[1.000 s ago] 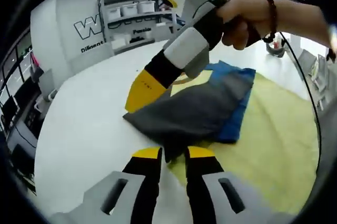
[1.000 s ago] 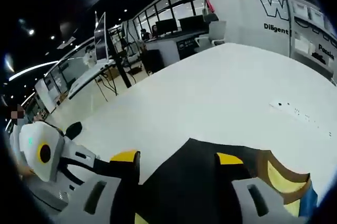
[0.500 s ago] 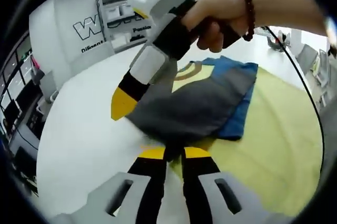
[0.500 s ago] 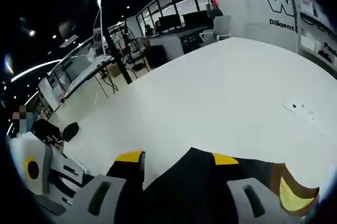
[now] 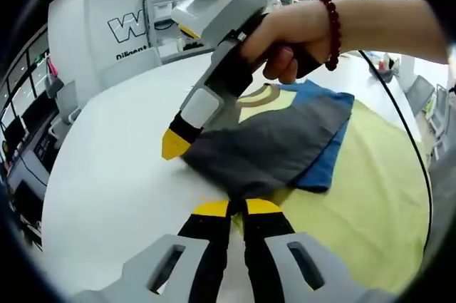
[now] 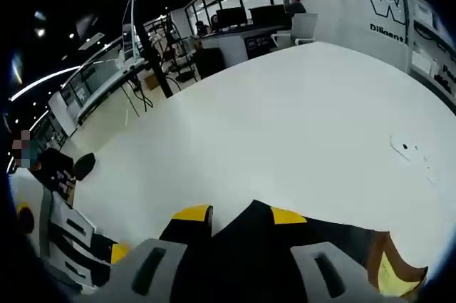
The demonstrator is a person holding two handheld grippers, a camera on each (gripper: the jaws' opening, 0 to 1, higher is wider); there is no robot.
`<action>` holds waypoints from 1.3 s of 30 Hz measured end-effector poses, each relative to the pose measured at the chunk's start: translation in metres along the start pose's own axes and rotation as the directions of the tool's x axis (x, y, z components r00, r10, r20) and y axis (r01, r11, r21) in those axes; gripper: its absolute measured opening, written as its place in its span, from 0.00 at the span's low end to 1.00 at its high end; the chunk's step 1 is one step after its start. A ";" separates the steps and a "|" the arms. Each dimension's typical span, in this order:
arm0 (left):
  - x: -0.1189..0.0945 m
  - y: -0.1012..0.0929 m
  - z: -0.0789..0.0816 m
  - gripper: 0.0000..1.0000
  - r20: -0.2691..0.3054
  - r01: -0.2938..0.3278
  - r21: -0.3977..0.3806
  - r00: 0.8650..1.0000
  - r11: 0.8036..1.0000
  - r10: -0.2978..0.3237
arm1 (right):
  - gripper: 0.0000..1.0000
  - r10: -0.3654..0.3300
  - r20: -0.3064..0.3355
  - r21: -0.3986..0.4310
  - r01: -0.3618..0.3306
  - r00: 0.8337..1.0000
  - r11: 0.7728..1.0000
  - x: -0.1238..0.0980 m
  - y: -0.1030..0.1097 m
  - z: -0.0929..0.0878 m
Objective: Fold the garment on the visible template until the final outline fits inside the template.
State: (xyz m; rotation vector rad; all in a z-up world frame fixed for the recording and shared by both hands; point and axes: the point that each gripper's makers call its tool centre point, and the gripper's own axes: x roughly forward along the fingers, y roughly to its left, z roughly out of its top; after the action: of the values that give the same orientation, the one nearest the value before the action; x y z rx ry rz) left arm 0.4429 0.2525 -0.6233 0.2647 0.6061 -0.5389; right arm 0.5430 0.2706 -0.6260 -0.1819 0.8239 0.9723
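Garment (image 5: 263, 150) pinched by both tongs on template (image 5: 363, 203)

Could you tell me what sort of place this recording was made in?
Probably an open-plan office or lab: a large white table, desks with monitors along windows behind it, shelving with bins against a white wall carrying large lettering.

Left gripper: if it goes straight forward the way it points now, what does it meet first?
The left gripper is already shut on the near corner of the grey garment, so that fold comes first. Beyond it the right gripper probably stands left of this line, though depth is unclear.
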 end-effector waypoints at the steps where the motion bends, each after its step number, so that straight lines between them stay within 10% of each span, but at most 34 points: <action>1: 0.000 0.000 0.000 0.06 0.000 0.000 -0.002 1.000 1.000 0.000 | 0.20 -0.003 -0.001 -0.002 0.003 1.000 1.000 0.000 -0.001 0.000; 15: 0.000 0.003 -0.004 0.06 -0.009 -0.005 -0.031 1.000 1.000 0.005 | 0.00 -0.092 -0.107 -0.086 0.083 0.990 0.993 0.012 -0.016 -0.003; 39: -0.001 0.009 -0.015 0.02 -0.049 -0.042 -0.210 0.998 0.977 0.033 | 0.00 -0.183 -0.022 0.006 0.183 0.983 0.983 0.016 -0.039 0.009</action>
State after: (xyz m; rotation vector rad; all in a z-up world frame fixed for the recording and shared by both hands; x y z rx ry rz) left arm 0.4404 0.2655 -0.6339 0.0877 0.6954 -0.4290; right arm 0.5835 0.2630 -0.6389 -0.2573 0.8154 0.7951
